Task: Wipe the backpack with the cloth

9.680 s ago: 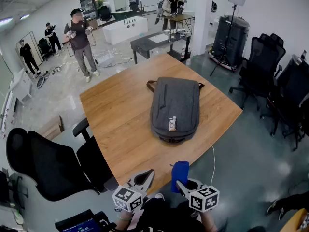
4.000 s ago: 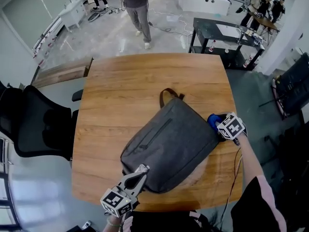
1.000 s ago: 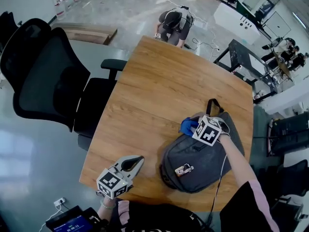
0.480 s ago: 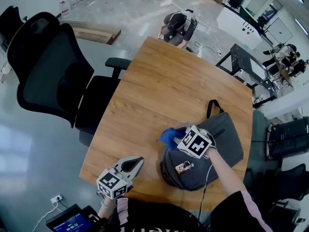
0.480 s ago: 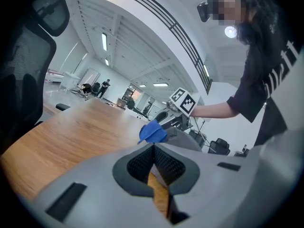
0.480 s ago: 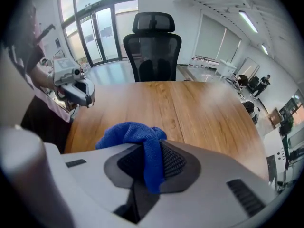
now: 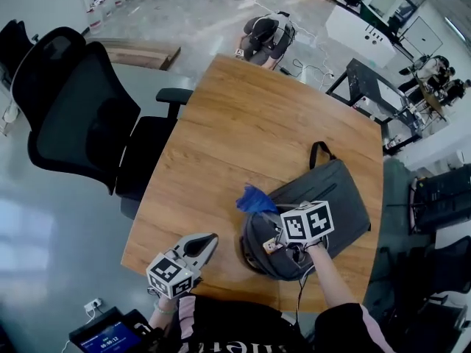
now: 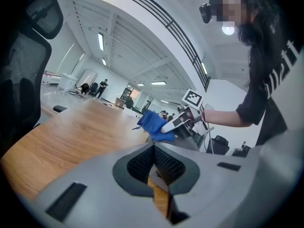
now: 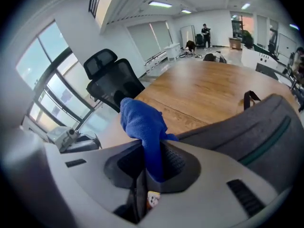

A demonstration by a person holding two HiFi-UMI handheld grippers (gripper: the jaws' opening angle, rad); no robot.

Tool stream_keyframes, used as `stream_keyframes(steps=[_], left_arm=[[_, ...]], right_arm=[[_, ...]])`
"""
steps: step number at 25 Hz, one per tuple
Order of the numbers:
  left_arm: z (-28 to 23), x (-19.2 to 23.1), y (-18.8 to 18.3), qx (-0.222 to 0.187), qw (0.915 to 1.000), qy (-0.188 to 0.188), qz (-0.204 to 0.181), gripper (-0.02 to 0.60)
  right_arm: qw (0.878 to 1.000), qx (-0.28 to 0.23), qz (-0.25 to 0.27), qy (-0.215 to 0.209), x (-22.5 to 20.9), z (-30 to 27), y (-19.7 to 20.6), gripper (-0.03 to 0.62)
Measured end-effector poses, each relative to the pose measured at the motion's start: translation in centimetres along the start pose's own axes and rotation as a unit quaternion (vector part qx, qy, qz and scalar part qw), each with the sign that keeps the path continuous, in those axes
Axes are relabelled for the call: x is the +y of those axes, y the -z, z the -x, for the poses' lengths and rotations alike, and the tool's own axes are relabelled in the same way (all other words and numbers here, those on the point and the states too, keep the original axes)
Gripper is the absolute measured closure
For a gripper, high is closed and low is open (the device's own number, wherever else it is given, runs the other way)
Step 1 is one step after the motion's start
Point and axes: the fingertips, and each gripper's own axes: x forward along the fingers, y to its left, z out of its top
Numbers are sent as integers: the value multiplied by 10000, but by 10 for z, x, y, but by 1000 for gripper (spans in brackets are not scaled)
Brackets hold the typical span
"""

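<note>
- My right gripper [image 9: 151, 167] clamps the blue cloth [image 9: 140, 121] at the grey backpack's [image 7: 335, 197] edge.
- Backpack lies on the wooden table [image 7: 243, 123].
- My left gripper [image 8: 153, 161]: jaws together, empty, at the table's near edge.

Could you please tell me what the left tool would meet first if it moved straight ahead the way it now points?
Most likely the backpack, near the blue cloth held by the right tool; only bare table lies between, though height is unclear.
</note>
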Motion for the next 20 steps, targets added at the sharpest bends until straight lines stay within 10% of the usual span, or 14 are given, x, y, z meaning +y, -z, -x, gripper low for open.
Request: stream_keyframes(steps=[20], left_arm=[[-20, -53, 25, 355, 9989, 290, -95, 584]], right_arm=[[9613, -545, -2657, -480, 16, 79, 199, 516]])
